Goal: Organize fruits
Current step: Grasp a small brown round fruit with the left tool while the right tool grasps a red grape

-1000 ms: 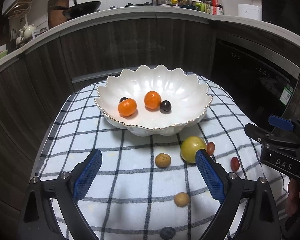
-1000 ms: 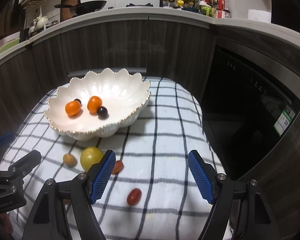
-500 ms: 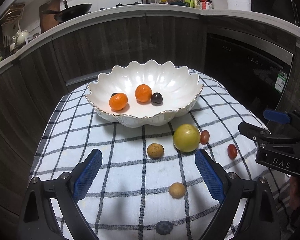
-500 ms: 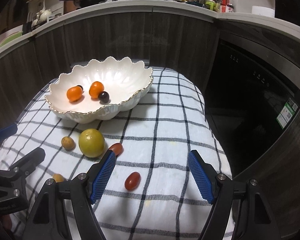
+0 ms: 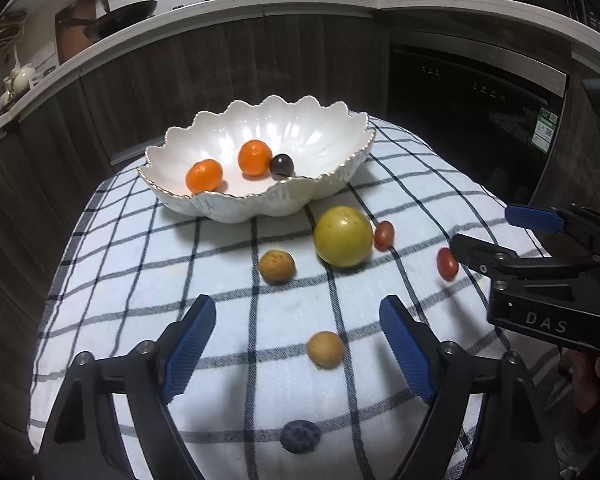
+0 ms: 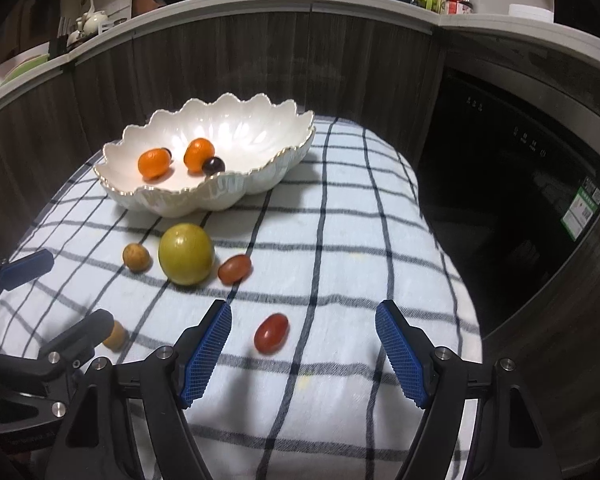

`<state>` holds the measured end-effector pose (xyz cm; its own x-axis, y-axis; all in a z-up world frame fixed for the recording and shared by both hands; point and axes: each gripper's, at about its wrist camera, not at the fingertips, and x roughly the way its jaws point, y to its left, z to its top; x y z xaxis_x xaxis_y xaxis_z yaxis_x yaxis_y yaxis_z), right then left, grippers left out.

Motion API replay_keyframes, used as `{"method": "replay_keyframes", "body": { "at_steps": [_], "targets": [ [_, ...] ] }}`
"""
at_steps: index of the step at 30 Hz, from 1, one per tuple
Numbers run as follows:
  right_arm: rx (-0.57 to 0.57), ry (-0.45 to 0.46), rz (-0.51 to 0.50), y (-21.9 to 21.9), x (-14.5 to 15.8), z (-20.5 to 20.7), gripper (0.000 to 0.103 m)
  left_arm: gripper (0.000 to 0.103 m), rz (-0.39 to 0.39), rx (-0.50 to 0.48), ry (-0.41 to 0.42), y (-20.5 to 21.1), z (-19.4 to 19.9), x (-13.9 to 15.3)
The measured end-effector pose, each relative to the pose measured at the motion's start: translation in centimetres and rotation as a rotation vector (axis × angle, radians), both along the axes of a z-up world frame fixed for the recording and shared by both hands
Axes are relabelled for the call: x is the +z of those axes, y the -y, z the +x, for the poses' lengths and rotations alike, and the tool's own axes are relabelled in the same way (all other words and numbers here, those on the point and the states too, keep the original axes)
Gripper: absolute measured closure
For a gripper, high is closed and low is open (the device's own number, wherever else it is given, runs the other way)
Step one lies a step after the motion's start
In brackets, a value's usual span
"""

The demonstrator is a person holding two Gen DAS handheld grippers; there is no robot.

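Note:
A white scalloped bowl (image 5: 332,184) (image 6: 284,160) holds two oranges (image 5: 254,158) (image 5: 204,176) and a dark grape (image 5: 281,165). On the checked cloth (image 5: 140,280) lie a yellow-green fruit (image 5: 343,236) (image 6: 186,253), two red cherry tomatoes (image 6: 271,333) (image 6: 234,268), two small brown fruits (image 5: 276,266) (image 5: 325,349) and a blueberry (image 5: 300,436). My left gripper (image 5: 296,350) is open, with the nearer brown fruit between its fingers' line. My right gripper (image 6: 303,352) is open, just above and behind the nearer tomato.
The cloth covers a small table whose edges drop off on all sides. Dark wood cabinets curve behind, with a black oven (image 6: 500,184) to the right. The counter above carries a wok (image 5: 112,12) and bottles.
Both grippers have moved down and forward toward the loose fruits, which now look larger and nearer. Both stay open. No fruit has moved.

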<state>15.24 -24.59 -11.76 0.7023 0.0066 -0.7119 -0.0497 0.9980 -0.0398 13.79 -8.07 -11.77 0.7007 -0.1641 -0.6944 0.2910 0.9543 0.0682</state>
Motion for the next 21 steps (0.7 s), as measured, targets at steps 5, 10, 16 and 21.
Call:
{"method": "replay_keyframes", "body": {
  "at_steps": [5, 10, 16, 21],
  "targets": [
    [0.01, 0.007, 0.002, -0.2, -0.2, -0.1, 0.028, 0.029, 0.005, -0.011, -0.02, 0.2, -0.3, -0.9],
    [0.027, 0.018, -0.015, -0.5, -0.6, -0.1, 0.028, 0.038, 0.003, -0.018, -0.043, 0.2, -0.2, -1.8],
    [0.051, 0.017, -0.023, -1.0, -1.0, 0.0, 0.029, 0.042, 0.009, -0.012, -0.058, 0.2, -0.1, -2.5],
    [0.052, -0.006, -0.025, -1.0, -1.7, 0.4, 0.035, 0.051, 0.009, -0.022, -0.081, 0.5, 0.1, -3.2]
  ]
}}
